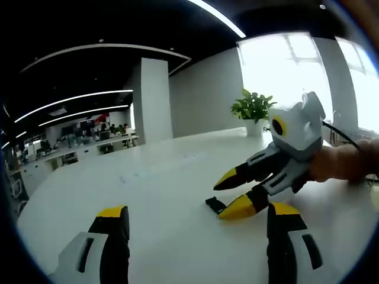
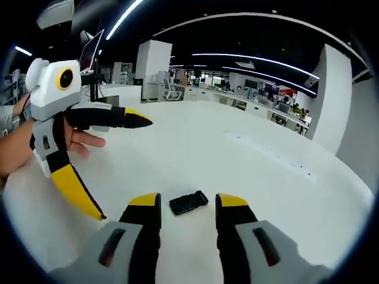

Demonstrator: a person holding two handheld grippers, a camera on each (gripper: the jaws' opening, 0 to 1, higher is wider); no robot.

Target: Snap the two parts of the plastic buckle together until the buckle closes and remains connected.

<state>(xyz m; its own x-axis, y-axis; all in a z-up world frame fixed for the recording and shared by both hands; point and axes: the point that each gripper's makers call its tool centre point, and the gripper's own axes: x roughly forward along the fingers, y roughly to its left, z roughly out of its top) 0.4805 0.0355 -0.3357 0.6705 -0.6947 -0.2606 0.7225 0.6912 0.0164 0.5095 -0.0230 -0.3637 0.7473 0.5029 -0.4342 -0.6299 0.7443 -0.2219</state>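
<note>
Buckle (image 2: 188,203) flat on white worktop (image 2: 249,160), black, parts apparently joined, untouched. Right tool (image 2: 188,208) low over worktop, jaws spread, buckle between yellow tips, nothing held. In left gripper view, right tool (image 1: 228,198) beside buckle (image 1: 215,205), lower tip just next to it. Left tool (image 1: 195,215) near buckle, jaws wide apart, empty. Potted plant (image 1: 253,109) well beyond buckle, at worktop's far edge.

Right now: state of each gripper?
Left gripper: open, holding nothing.
Right gripper: open, jaws either side of the black buckle on the white table, not clamped.
</note>
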